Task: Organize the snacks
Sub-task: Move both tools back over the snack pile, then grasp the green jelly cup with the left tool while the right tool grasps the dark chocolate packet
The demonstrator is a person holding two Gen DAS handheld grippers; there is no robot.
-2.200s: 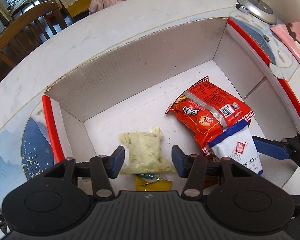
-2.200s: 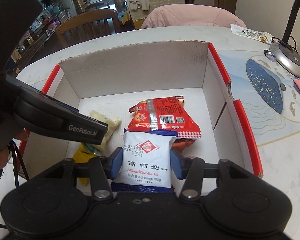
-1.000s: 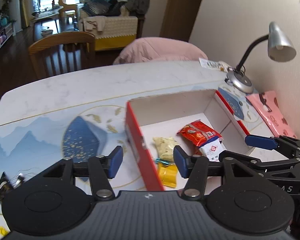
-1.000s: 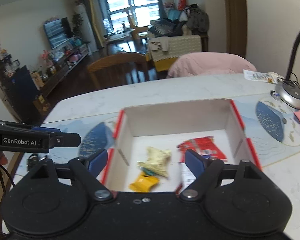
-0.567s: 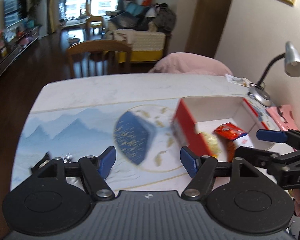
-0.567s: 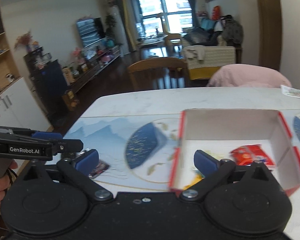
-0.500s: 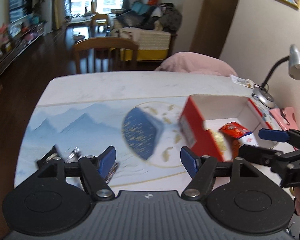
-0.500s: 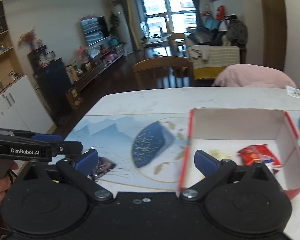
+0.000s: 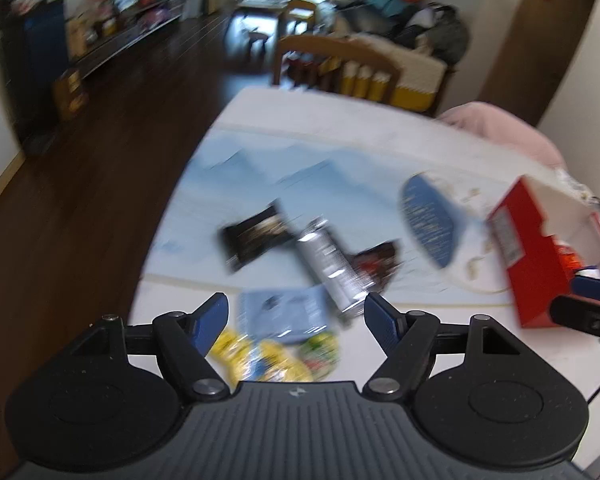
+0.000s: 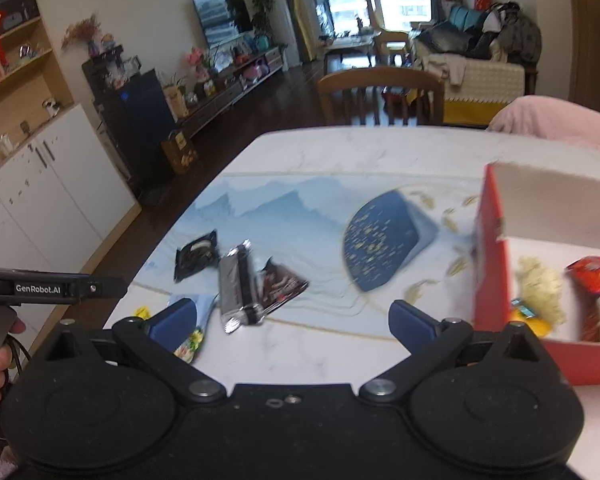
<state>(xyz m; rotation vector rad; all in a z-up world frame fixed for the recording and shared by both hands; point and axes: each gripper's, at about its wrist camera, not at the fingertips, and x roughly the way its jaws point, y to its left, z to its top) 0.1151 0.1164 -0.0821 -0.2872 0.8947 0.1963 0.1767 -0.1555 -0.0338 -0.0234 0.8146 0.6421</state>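
Left gripper (image 9: 296,322) hovering over loose snack pile (image 9: 312,256) at near-left of tabletop (image 10: 340,152), jaws spread, lining up next pick. Right gripper (image 10: 292,316) empty, jaws spread. Red box (image 10: 496,240) sitting right, holding sorted packets.

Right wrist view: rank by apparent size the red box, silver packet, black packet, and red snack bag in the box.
1. red box, cropped by the frame
2. silver packet
3-4. black packet and red snack bag: look alike, and the bag is partly cut off, so unranked
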